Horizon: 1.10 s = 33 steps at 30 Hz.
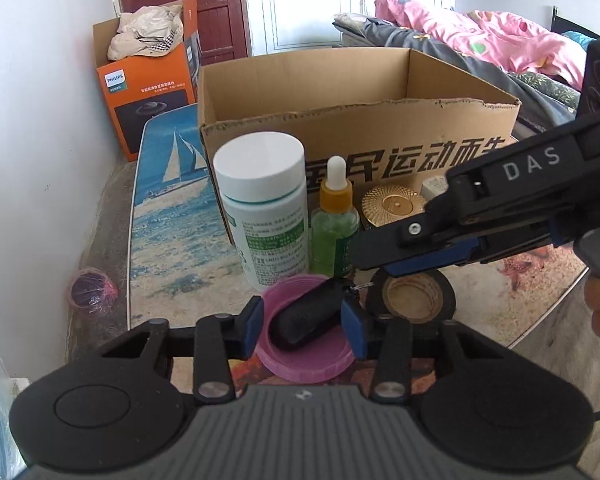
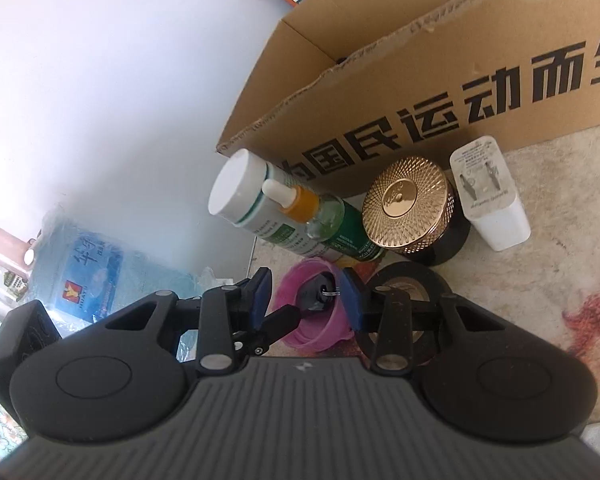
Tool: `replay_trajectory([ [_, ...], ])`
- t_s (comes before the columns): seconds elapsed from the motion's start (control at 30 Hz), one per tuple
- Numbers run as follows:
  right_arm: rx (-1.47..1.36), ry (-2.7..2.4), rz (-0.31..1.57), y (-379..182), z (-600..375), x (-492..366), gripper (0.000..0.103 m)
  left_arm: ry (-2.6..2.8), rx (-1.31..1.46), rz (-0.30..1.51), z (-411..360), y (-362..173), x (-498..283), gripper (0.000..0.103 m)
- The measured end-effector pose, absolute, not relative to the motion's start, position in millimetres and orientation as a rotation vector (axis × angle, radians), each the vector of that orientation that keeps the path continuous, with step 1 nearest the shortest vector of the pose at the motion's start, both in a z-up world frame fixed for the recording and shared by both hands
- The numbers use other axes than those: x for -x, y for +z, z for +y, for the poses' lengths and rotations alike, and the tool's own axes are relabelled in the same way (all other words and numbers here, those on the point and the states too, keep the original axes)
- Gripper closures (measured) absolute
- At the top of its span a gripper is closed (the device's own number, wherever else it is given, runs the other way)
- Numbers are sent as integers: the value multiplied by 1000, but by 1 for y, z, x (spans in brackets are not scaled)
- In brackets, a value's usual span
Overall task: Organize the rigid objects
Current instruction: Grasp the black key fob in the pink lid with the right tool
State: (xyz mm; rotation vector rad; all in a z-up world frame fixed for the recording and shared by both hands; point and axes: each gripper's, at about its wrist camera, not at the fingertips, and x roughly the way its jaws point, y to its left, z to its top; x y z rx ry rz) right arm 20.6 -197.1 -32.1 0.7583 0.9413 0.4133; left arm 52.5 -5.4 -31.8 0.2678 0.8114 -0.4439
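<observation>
A pink plastic lid lies on the table with a black key fob in it. My left gripper has its blue pads on either side of the lid's rim, touching it. My right gripper hovers open above the same pink lid and fob; in the left wrist view it reaches in from the right. Behind stand a white pill bottle, a green dropper bottle, a gold-lidded jar, a white charger and a black tape roll.
A large open cardboard box stands behind the objects. An orange Philips box sits at the far left, a bed with pink bedding at the right. A blue water jug stands beside the table.
</observation>
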Motion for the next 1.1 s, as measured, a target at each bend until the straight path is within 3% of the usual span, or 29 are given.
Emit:
replay_trajectory([
  [0.2,-719,373,983,-49,-175,-38,67,-454,-299,838,-11,-51,-57,67],
  [0.47,-705,387,962,-51,-157,-44,81,-451,-356,815,-18,-55,-55,69],
  [0.6,-680,396,939,-42,-152,-44,82,-461,-352,812,-18,-55,-55,82],
  [1.1,-680,386,952,-55,-127,-54,85,-433,-416,780,-27,-58,-49,87],
])
